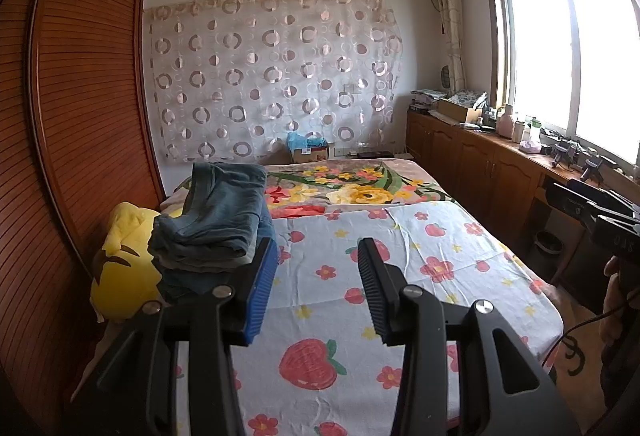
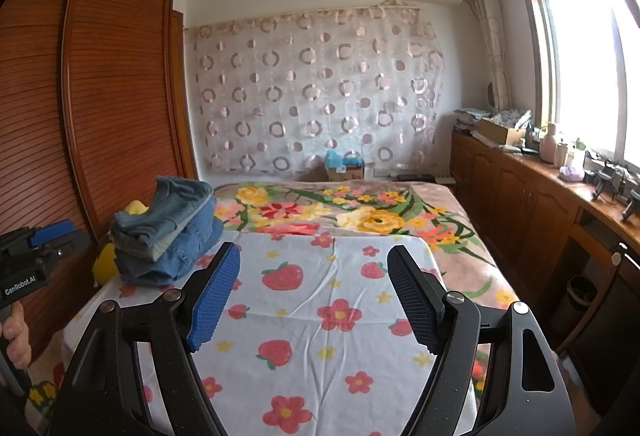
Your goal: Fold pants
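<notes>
A stack of folded blue jeans (image 1: 216,224) sits at the left edge of the bed, on the strawberry-print sheet (image 1: 400,248). It also shows in the right wrist view (image 2: 168,232). My left gripper (image 1: 318,256) is open and empty, held above the sheet just right of the stack. My right gripper (image 2: 316,264) is open and empty above the middle of the sheet (image 2: 320,300). The left gripper's body (image 2: 36,256) shows at the left edge of the right wrist view, and the right gripper's body (image 1: 604,216) at the right edge of the left wrist view.
A yellow plush pillow (image 1: 124,260) lies left of the jeans against the wooden wardrobe (image 1: 80,116). A floral blanket (image 1: 352,188) covers the far half of the bed. A wooden cabinet (image 1: 480,160) with clutter runs along the right wall under the window. A bin (image 1: 548,242) stands beside the bed.
</notes>
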Action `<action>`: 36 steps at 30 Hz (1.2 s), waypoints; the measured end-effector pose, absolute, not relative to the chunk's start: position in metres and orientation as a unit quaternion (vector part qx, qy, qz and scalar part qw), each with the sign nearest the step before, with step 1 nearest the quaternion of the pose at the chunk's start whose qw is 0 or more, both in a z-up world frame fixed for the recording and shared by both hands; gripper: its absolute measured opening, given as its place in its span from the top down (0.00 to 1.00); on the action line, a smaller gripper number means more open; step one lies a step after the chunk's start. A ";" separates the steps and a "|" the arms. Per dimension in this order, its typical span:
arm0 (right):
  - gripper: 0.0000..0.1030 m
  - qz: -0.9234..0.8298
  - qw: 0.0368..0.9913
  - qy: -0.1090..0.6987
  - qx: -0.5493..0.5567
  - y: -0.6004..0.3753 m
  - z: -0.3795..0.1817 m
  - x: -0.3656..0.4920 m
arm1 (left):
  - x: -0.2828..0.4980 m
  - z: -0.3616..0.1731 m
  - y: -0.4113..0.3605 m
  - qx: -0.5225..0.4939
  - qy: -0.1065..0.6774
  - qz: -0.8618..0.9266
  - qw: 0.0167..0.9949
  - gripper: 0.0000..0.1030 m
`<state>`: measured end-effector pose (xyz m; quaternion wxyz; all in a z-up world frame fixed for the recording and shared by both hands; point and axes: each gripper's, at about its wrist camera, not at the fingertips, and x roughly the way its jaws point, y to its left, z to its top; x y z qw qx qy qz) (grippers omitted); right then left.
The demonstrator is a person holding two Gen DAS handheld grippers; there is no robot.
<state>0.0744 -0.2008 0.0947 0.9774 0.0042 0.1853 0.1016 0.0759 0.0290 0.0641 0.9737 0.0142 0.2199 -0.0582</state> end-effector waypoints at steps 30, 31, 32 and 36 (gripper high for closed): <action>0.24 0.101 0.978 0.184 0.004 -0.201 0.093 0.074 | 0.075 0.062 0.036 0.013 0.220 -0.057 0.974 0.59; 0.24 0.101 0.978 0.184 0.004 -0.201 0.093 0.075 | 0.074 0.062 0.036 0.013 0.220 -0.057 0.974 0.59; 0.24 0.101 0.978 0.184 0.005 -0.201 0.093 0.075 | 0.075 0.062 0.036 0.013 0.220 -0.057 0.974 0.59; 0.24 0.101 0.978 0.184 0.004 -0.201 0.093 0.074 | 0.075 0.062 0.036 0.012 0.219 -0.057 0.974 0.59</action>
